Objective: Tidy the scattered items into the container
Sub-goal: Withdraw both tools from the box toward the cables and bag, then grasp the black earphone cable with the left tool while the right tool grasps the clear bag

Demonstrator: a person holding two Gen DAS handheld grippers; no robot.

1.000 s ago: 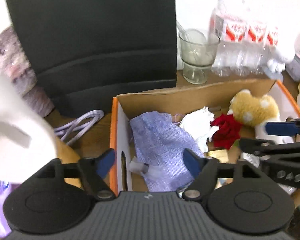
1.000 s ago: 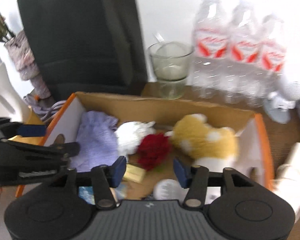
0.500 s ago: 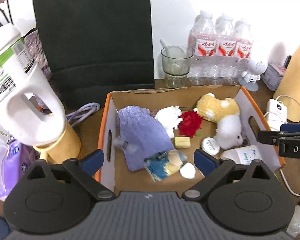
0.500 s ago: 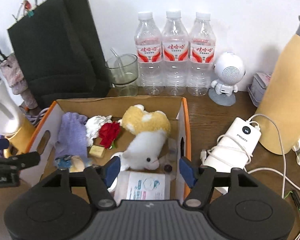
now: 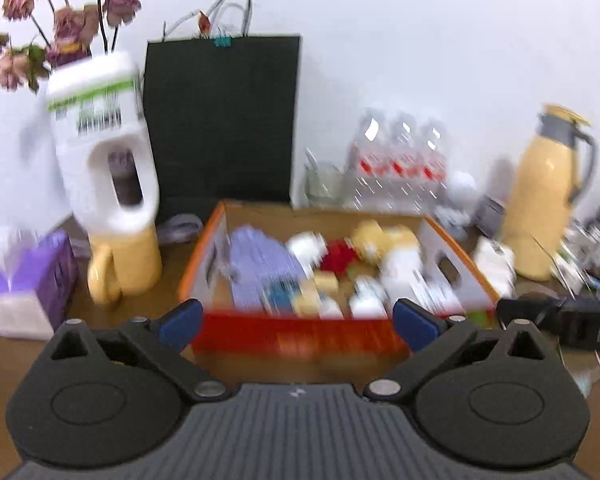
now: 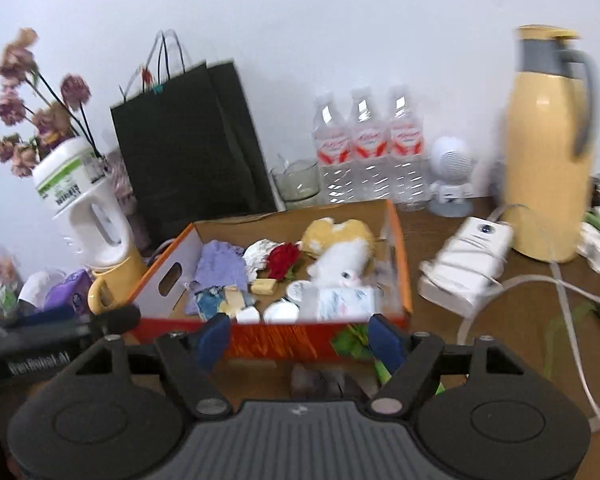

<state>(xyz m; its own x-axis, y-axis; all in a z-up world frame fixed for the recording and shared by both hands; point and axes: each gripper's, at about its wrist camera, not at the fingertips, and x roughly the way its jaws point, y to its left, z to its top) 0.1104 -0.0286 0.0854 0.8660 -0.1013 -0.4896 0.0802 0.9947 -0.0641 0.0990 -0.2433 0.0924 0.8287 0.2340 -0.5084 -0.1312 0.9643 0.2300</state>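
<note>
on the brown tabletop [image 6: 440,344] stands an open cardboard box [image 6: 168,276] with orange edges and a red front wall. inside it lie a purple cloth [image 6: 222,266], a white crumpled piece [image 6: 260,254], a red flower [image 6: 284,258], a yellow and white plush toy [image 6: 340,248], a small yellow block [image 6: 265,286], some round white lids and a white packet [image 6: 340,300].

the left claw [image 5: 296,318] is in front of the box, its jaws are opening wide and nothing is between them; the left wrist picture is blurred. the right claw [image 6: 298,340] is also before the red wall, its jaws are opening too, with nothing gripped. each claw shows at the edge of the other view.

behind the box stand a black paper bag [image 6: 188,140], a glass cup [image 6: 296,184], three water bottles [image 6: 370,148] and a small white robot figure [image 6: 450,176]. to the right are a yellow thermos [image 6: 548,140] and a white power bank [image 6: 468,264] with cable. to the left a white jug [image 6: 84,208] sits on a yellow mug [image 6: 116,280], near dried flowers [image 6: 32,108].
</note>
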